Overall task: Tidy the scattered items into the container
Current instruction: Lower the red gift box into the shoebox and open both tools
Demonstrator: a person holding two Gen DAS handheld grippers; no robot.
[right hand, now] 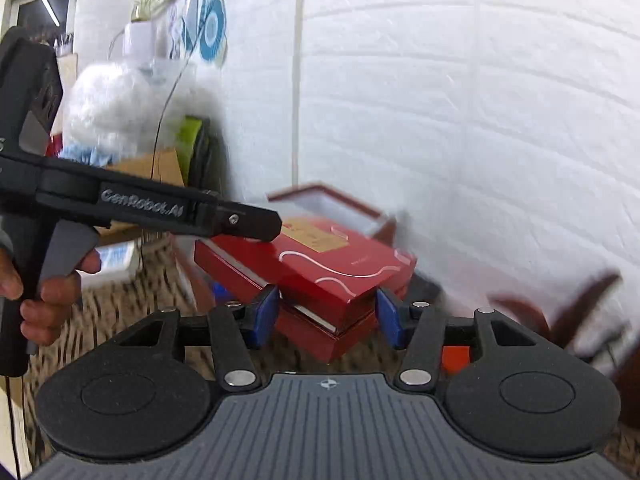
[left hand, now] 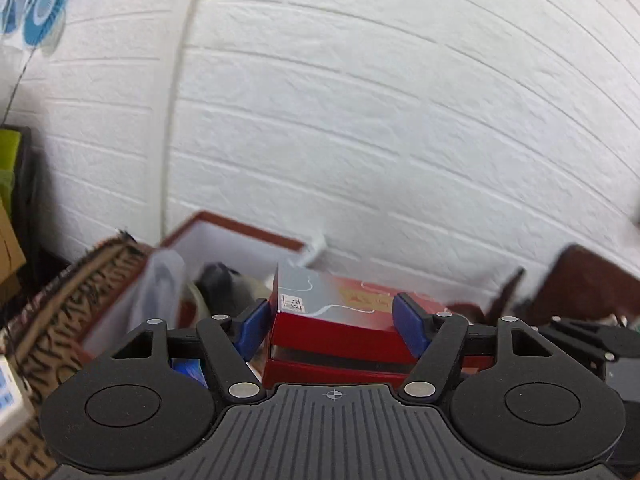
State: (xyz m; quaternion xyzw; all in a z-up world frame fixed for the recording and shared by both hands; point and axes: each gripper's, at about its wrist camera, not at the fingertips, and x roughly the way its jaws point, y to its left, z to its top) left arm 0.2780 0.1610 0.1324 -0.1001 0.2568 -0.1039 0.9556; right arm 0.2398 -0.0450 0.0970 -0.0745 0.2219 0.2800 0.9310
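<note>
A red gift box (left hand: pixel 340 336) with a grey-and-red lid hangs tilted in the air, held from two sides. My left gripper (left hand: pixel 332 326) has its blue pads pressed on the box's two flanks. My right gripper (right hand: pixel 328 316) clamps the box's near corner (right hand: pixel 332 300) between its pads. In the right wrist view, one of the left gripper's black fingers (right hand: pixel 248 220) lies along the box's far edge. Just beyond the box stands the container (left hand: pixel 236 226), white inside with a brown-red rim (right hand: pixel 320 190). Dark items and clear plastic lie in it.
A white brick wall (left hand: pixel 360 120) rises right behind the container. A brown patterned woven mat (left hand: pixel 52 320) lies at left and below. Dark wooden furniture (left hand: pixel 580 276) stands at right. A person's hand (right hand: pixel 40 292) grips the left gripper's handle. White fluffy stuff (right hand: pixel 112 96) and cardboard pile up far left.
</note>
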